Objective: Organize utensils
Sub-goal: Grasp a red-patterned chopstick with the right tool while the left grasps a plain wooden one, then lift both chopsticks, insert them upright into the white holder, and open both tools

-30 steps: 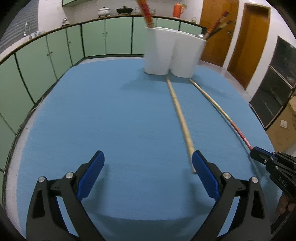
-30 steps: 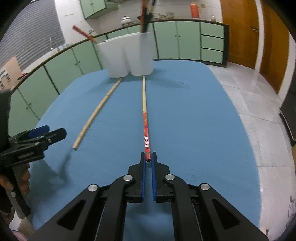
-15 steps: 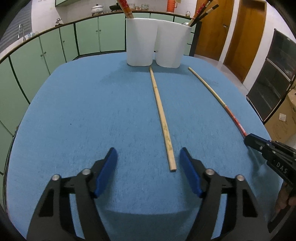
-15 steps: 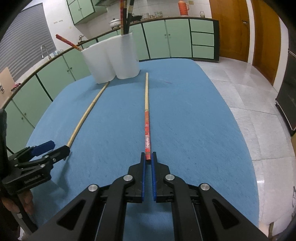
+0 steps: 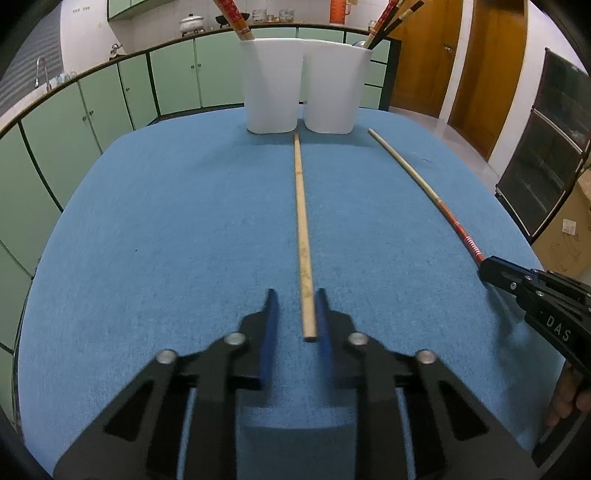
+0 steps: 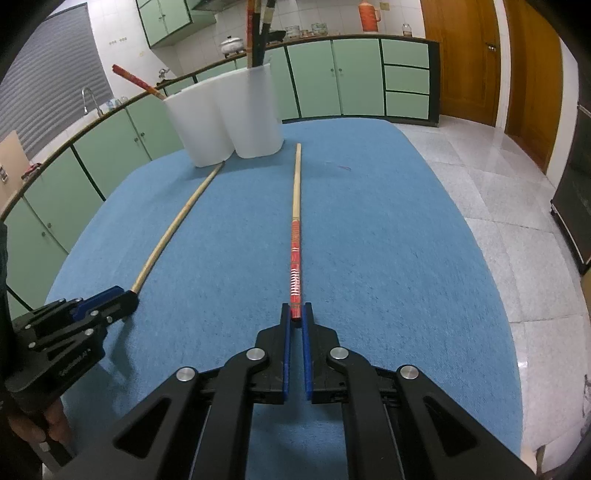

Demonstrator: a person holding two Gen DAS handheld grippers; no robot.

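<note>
On the blue table, the left gripper brackets the plain chopstick with narrow, unclosed jaws; the right gripper pinches the red-patterned chopstick. Both sticks point lengthwise from the jaws toward the white holder.

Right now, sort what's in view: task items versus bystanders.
Task items: plain bamboo chopstick, red-handled chopstick, white twin-cup holder, left gripper, right gripper.
Bystanders: blue table mat, green cabinets, orange thermos.
</note>
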